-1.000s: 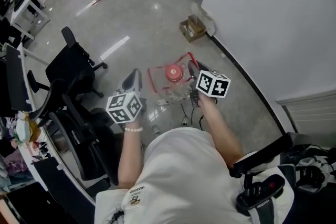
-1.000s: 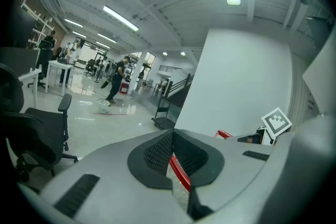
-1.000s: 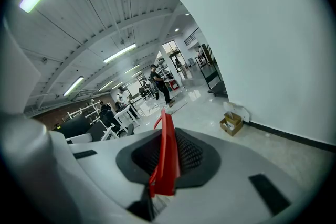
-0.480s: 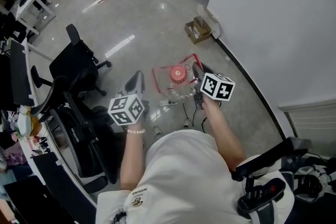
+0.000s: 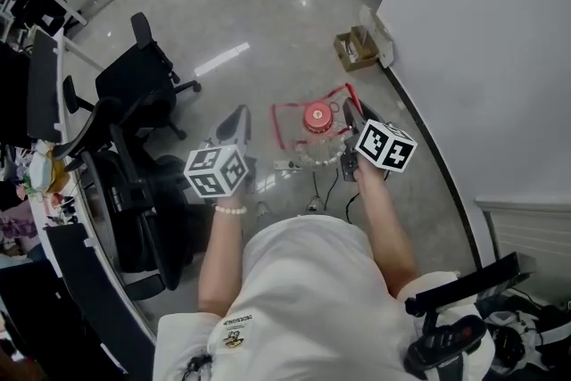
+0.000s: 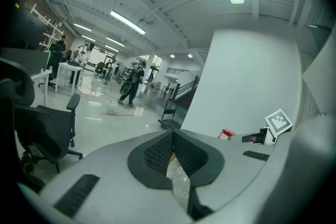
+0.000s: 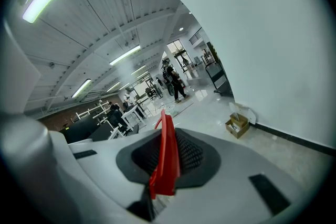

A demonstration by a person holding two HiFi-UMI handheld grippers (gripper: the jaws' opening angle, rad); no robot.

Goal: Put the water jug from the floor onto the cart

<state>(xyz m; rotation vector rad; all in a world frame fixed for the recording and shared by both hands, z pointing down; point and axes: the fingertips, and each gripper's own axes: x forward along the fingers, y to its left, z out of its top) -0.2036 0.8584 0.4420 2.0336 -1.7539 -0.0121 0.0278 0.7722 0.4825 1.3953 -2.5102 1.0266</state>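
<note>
Two grippers: right gripper (image 5: 350,114) pinches the red handle (image 7: 165,160) of the clear, red-capped water jug (image 5: 317,147); left gripper (image 5: 236,122) closed, empty; open glossy floor (image 5: 268,31) ahead, white wall (image 5: 482,40) alongside.

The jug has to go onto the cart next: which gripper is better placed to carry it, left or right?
Right, most likely. The right gripper has its jaws shut on the red plastic handle of the clear water jug with the red cap. The left gripper is beside the jug, not touching it.

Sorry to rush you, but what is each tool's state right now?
Left tool: jaws nearly together, something clear in the gap; hold cannot be told.
Right tool: closed on the red jug handle.
</note>
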